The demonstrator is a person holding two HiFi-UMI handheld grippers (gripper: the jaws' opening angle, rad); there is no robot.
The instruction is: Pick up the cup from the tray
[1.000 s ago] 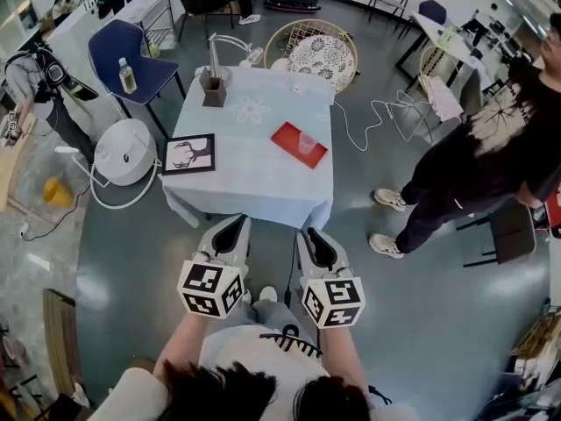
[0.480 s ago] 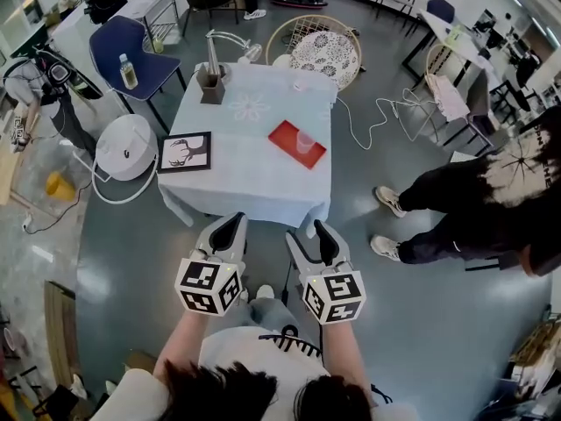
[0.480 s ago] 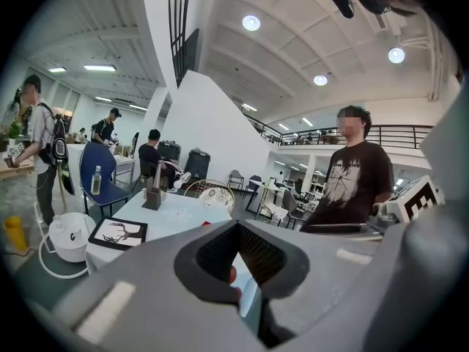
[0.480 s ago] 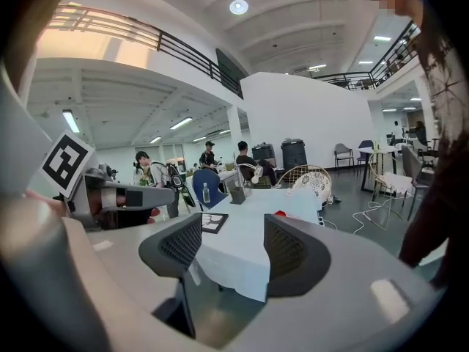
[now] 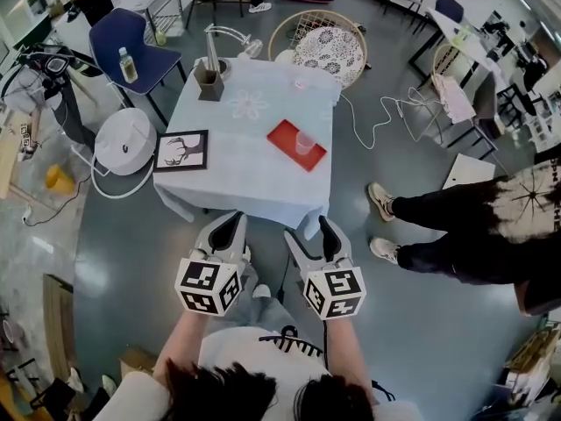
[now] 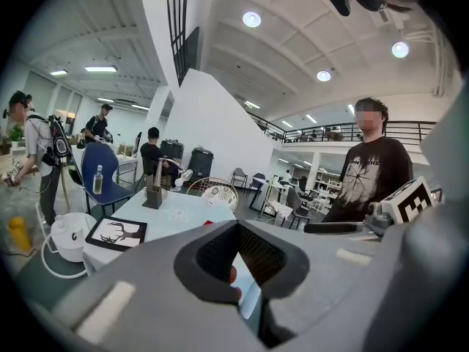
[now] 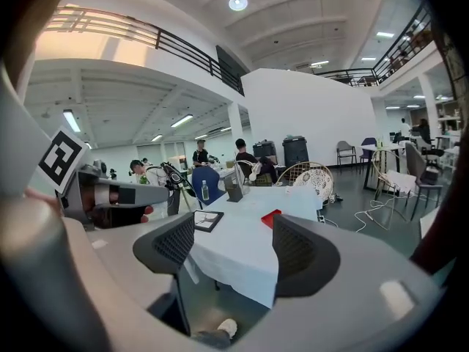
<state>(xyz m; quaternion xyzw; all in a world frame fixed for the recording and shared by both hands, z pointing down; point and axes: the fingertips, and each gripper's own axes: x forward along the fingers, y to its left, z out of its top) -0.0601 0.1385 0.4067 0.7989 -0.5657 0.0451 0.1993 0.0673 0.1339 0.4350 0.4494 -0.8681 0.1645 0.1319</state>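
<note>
Red flat tray (image 5: 285,137) on the white-clothed table (image 5: 232,178) carries the clear plastic cup (image 5: 305,141) — well ahead of both my tongs. My right gripper (image 5: 309,233) has just been spreading its jaws (nothing between them), which I read as readying the grab; left gripper (image 5: 230,226) sits clenched, empty.

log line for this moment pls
phase: pre-grasp | cup: on red tray, untouched | left tongs: shut, empty | right tongs: just been opening, nothing between | both short of table

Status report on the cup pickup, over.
Left gripper shut. Right gripper jaws just opening, nothing between. Cup on red tray, untouched. No obstacle seen.
</note>
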